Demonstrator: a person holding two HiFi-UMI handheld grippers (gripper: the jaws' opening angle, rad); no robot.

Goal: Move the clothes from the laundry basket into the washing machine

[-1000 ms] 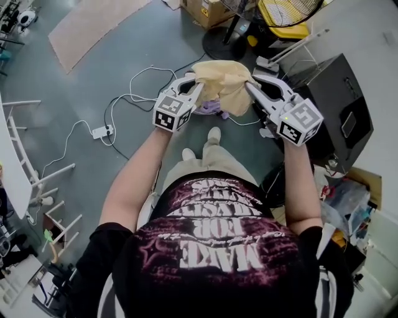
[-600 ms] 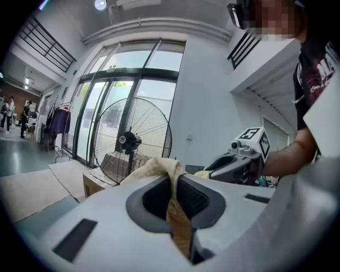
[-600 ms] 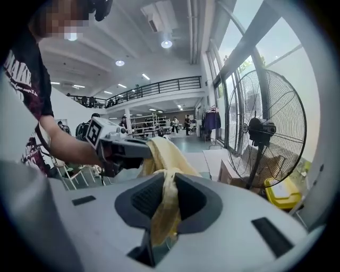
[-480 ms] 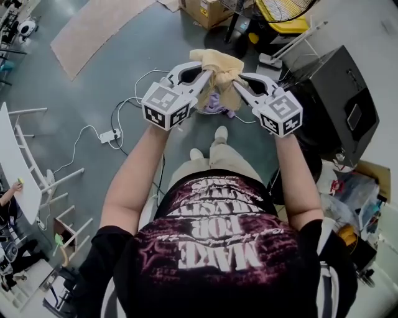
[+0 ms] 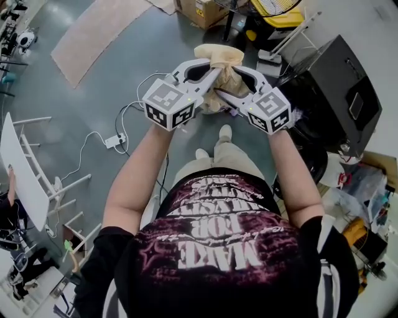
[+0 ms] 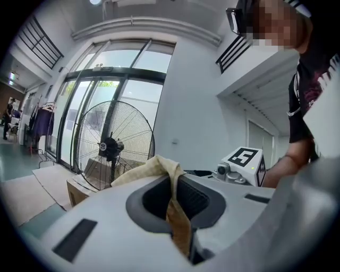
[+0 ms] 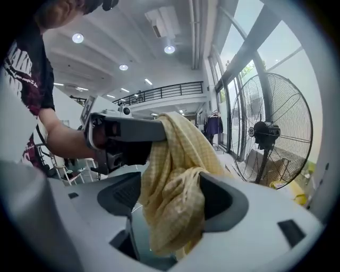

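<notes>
Pinching cloth point(image 5: 219, 56) w/ L tool point(image 5: 216, 71) (R tool point(image 5: 227, 81) just opening round it)

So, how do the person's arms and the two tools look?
Both the left tool and right tool are pale grey shells with dark ribbed pads inside; each carries a white cube with black square markers. The person wears a black short-sleeved T-shirt with dark red print. The right tool's jaws have just been opening, yellow cloth between them.

Behind cloth point(image 5: 221, 57): fan point(image 5: 273, 7). Left of fan: cardboard box point(image 5: 199, 9). Far left: table point(image 5: 18, 164).
</notes>
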